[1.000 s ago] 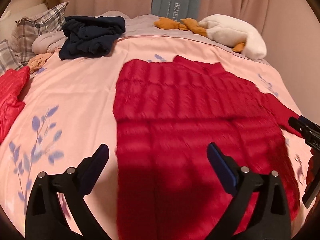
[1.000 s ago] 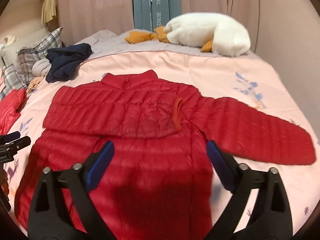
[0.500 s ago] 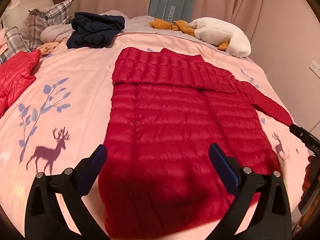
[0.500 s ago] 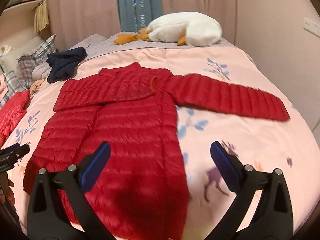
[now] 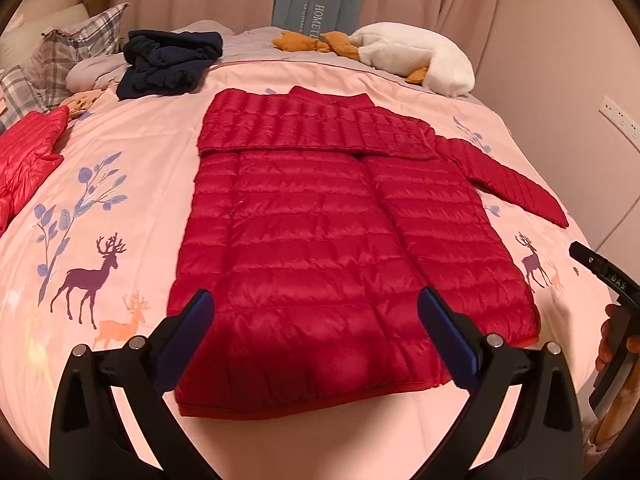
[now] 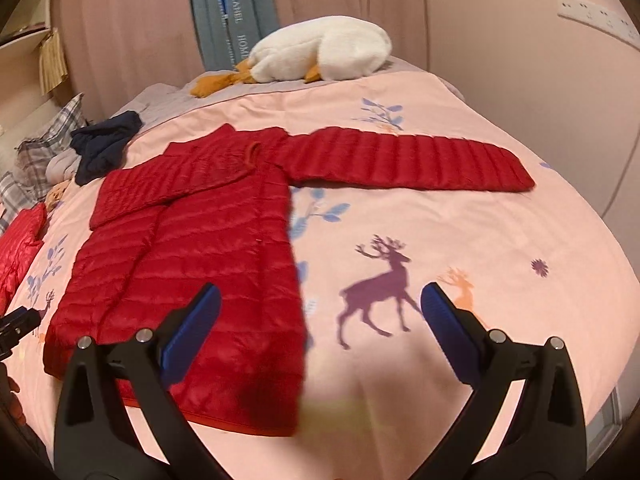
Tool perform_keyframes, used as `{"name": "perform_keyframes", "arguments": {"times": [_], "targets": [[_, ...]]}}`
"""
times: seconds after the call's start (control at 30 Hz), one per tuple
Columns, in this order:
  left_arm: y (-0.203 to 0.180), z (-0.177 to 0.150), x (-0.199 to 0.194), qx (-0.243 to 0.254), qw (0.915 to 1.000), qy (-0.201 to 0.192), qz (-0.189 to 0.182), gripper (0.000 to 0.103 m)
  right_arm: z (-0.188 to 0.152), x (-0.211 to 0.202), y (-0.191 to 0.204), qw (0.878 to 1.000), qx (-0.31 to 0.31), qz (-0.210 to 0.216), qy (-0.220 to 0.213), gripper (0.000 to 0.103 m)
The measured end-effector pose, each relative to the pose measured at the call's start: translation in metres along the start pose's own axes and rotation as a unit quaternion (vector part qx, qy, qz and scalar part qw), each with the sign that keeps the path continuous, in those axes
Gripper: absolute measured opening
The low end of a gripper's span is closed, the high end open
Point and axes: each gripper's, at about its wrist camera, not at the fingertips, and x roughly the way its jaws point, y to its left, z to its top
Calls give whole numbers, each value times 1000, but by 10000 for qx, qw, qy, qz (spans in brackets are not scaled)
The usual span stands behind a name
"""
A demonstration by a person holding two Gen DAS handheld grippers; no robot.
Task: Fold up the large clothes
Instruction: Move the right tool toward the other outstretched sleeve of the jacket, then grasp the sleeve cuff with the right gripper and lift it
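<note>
A red quilted down jacket [image 5: 332,232] lies flat on the pink bedspread [image 5: 100,168], hem toward me. One sleeve is folded across the chest [image 5: 304,128]; the other sleeve [image 6: 404,160] stretches out to the right. My left gripper [image 5: 316,336] is open and empty above the hem. My right gripper [image 6: 320,320] is open and empty over the jacket's right hem edge and the bare bedspread [image 6: 460,232]. The right gripper also shows at the right edge of the left wrist view [image 5: 608,280].
A dark navy garment [image 5: 168,62] and plaid pillows [image 5: 68,60] lie at the back left. Another red jacket [image 5: 28,156] lies at the left edge. A white plush goose [image 5: 416,60] rests at the back right. A wall [image 6: 540,60] borders the right.
Both grippers have drawn back and up from the jacket, so the whole garment and its hem now show. The right gripper has swung to the right. The jacket lies unchanged.
</note>
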Motion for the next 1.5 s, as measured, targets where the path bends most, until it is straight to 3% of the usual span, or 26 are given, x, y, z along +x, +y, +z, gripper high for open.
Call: {"name": "perform_keyframes", "arguments": {"times": [0.7,1.23,1.37,1.5], "targets": [[-56,6,18,471,9987,205,-62,102,1,18,-77,9967,510,-627,41,101],[-68,10,26,600,9978,276,37,102,13,70,-134,9886,1100,-971,348,101],[-70,13,30,578,9979,293,63,102,19,84,-149,9869,1354,-797,374,101],[-73,17,33,596,9978,282,80,102,25,102,-172,9769,2097,183,373,101]]}}
